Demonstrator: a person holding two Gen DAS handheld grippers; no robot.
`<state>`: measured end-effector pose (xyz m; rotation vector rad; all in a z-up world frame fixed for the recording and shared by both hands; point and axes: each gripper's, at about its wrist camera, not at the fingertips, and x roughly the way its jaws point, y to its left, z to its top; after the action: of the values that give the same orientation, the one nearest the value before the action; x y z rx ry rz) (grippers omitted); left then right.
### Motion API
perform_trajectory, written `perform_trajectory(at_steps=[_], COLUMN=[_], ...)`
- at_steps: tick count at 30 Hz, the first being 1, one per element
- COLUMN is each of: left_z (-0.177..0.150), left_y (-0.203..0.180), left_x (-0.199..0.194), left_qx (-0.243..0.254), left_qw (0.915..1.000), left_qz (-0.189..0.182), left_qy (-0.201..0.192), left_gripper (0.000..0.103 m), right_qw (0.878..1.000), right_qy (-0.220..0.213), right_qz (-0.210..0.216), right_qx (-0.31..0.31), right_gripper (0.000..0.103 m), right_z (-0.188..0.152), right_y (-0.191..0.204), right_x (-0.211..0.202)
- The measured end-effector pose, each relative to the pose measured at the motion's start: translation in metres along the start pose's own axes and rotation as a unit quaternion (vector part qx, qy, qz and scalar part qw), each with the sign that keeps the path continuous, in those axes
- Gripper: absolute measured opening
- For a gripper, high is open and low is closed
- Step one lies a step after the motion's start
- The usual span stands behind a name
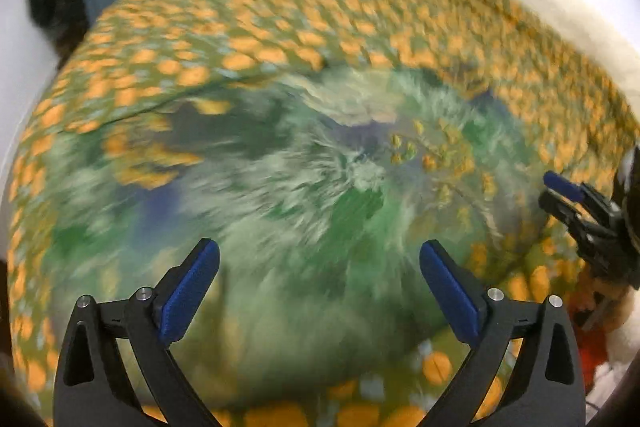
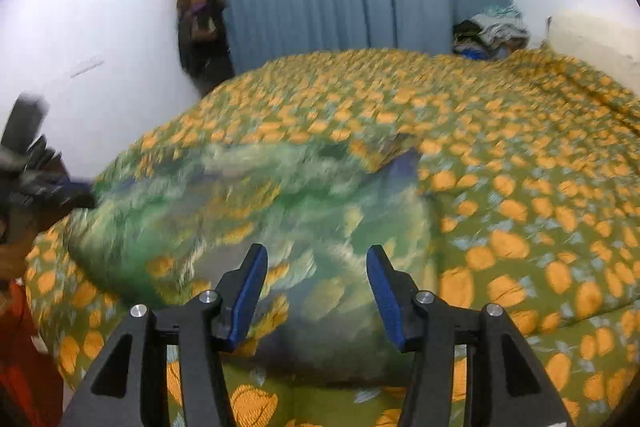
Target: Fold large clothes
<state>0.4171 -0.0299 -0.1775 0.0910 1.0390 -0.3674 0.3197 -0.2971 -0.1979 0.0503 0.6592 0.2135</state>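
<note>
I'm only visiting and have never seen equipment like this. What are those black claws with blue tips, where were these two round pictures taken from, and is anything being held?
No robot here: a person holds a two-finger gripper in each hand, each with a wide-angle camera looking along its fingers. One picture comes from the left gripper, the other from the right gripper. Both look down at a bed under an orange-flowered cover. On it lies a green patterned garment, blurred by motion. Both grippers are open and hold nothing. The right gripper also shows at the left view's edge.
</note>
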Motion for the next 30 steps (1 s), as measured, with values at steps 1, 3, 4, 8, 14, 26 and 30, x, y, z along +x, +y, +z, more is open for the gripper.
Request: perform_trajectory(at_steps=[1, 3, 4, 8, 14, 26, 30], left_z=[0.008, 0.022, 0.032, 0.074, 0.096, 0.031, -0.002], left_y=[-0.001, 0.006, 0.013, 0.043, 0.065, 0.031, 0.006], left_x=[0.022, 0.047, 0.057, 0.084, 0.120, 0.053, 0.036], left_qx=[0.003, -0.006, -0.016, -0.068, -0.104, -0.032, 0.009], left_qw=[0.9996, 0.9986, 0.9981, 0.9944, 0.9883, 0.9969, 0.9963], left_qz=[0.016, 0.041, 0.051, 0.070, 0.094, 0.069, 0.086], left_qy=[0.022, 0.032, 0.031, 0.040, 0.060, 0.021, 0.005], left_gripper=[0.100, 0.102, 0.103, 0.103, 0.103, 0.102, 0.102], right_qw=[1.000, 0.999, 0.999, 0.999, 0.998, 0.999, 0.999], right_qy=[0.016, 0.027, 0.026, 0.024, 0.025, 0.023, 0.023], right_qz=[0.004, 0.021, 0.025, 0.030, 0.038, 0.034, 0.024], right_qx=[0.012, 0.032, 0.032, 0.023, 0.032, 0.029, 0.031], right_gripper=[0.053, 0.053, 0.053, 0.053, 0.053, 0.054, 0.054], right_z=[-0.004, -0.010, -0.012, -0.014, -0.018, -0.016, -0.018], right_y=[-0.006, -0.015, -0.016, -0.016, -0.020, -0.020, -0.018], right_x=[0.007, 0.014, 0.013, 0.014, 0.019, 0.022, 0.020])
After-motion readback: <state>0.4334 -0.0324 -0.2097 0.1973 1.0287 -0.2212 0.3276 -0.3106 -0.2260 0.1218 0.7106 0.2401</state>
